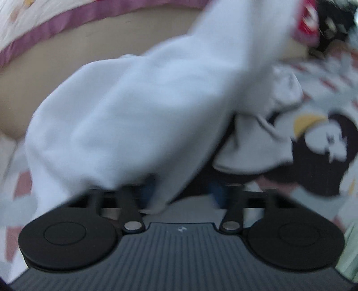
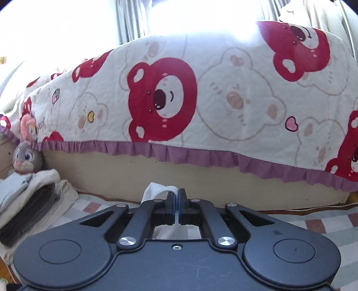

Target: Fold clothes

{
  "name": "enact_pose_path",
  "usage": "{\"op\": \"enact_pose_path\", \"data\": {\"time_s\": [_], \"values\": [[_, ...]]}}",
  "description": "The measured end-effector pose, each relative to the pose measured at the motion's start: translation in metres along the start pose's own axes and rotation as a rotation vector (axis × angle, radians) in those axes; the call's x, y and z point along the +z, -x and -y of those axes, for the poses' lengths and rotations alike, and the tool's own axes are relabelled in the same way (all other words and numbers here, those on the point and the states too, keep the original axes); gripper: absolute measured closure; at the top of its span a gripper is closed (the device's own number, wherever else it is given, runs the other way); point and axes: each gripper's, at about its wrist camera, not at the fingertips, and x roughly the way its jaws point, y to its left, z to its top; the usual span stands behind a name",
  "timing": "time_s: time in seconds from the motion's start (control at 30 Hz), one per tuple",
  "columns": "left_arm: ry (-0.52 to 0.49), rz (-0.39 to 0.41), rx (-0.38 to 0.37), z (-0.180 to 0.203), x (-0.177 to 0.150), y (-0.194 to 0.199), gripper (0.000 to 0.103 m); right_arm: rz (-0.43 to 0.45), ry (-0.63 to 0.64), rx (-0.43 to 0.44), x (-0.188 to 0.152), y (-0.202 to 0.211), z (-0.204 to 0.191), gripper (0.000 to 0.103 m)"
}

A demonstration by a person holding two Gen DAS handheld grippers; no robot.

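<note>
While you work over a bed with a printed sheet, the largest thing ahead of your right gripper is a quilted cover, cream with big red bear faces and a purple frill along its lower edge. It drapes over a tall beige base that runs across the whole right wrist view. Bright window light and pale curtains sit above it.

Next in size is the white garment, which fills the middle of the left wrist view. It hangs in a long blurred swathe from upper right down to the left gripper, and covers that gripper's fingertips. You cannot see those fingers directly; they are closed nearly all the way, and the cloth runs down between them, so they appear to grip it. A crumpled part of the same white cloth lies just to the right, on the sheet's black and white cartoon print.

At the left edge of the right wrist view, a stack of folded clothes rests on the bed, with a grey plush rabbit behind it.

Smallest is the pinch at your right gripper: its two fingers are pressed together on a thin white hem of the garment, which loops out to the left of the tips.
</note>
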Motion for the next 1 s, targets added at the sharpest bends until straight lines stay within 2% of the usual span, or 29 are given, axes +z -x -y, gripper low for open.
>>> {"op": "enact_pose_path", "data": {"time_s": [0.03, 0.1, 0.23, 0.3, 0.37, 0.47, 0.57, 0.63, 0.67, 0.77, 0.8, 0.83, 0.9, 1.0], "values": [[0.032, -0.012, 0.001, -0.009, 0.004, 0.002, 0.102, -0.004, 0.012, -0.009, -0.002, 0.0, -0.001, 0.101], [0.073, 0.032, 0.041, -0.028, 0.01, 0.019, 0.103, -0.025, 0.006, -0.025, -0.009, -0.002, 0.004, 0.101], [0.116, 0.161, 0.221, -0.068, 0.025, 0.08, 0.103, -0.073, -0.012, -0.086, -0.028, -0.009, 0.019, 0.101], [0.183, 0.221, 0.266, -0.092, 0.026, 0.119, 0.103, -0.094, -0.026, -0.103, -0.034, -0.012, 0.027, 0.101], [0.287, 0.279, 0.266, -0.115, 0.025, 0.153, 0.102, -0.107, -0.035, -0.104, -0.038, -0.014, 0.034, 0.101], [0.422, 0.347, 0.239, -0.141, 0.017, 0.192, 0.102, -0.138, -0.009, -0.058, -0.045, -0.019, 0.031, 0.101], [0.457, 0.323, 0.27, -0.149, 0.002, 0.191, 0.102, -0.187, 0.089, -0.059, -0.058, -0.034, 0.013, 0.1], [0.455, 0.296, 0.296, -0.148, -0.004, 0.182, 0.103, -0.228, 0.157, -0.086, -0.071, -0.047, 0.002, 0.092], [0.467, 0.296, 0.291, -0.149, -0.006, 0.184, 0.103, -0.25, 0.18, -0.099, -0.078, -0.053, -0.002, 0.092], [0.514, 0.347, 0.278, -0.163, -0.007, 0.196, 0.103, -0.328, 0.194, -0.153, -0.099, -0.075, -0.001, 0.091], [0.529, 0.367, 0.274, -0.167, -0.008, 0.202, 0.103, -0.356, 0.194, -0.173, -0.107, -0.081, 0.002, 0.085], [0.542, 0.386, 0.273, -0.171, -0.009, 0.206, 0.103, -0.375, 0.175, -0.178, -0.113, -0.084, 0.006, 0.077], [0.552, 0.395, 0.29, -0.174, -0.01, 0.208, 0.103, -0.404, 0.108, -0.175, -0.123, -0.085, 0.016, 0.068], [0.563, 0.398, 0.32, -0.178, -0.013, 0.208, 0.103, -0.438, -0.042, -0.148, -0.135, -0.082, 0.033, 0.066]]}}
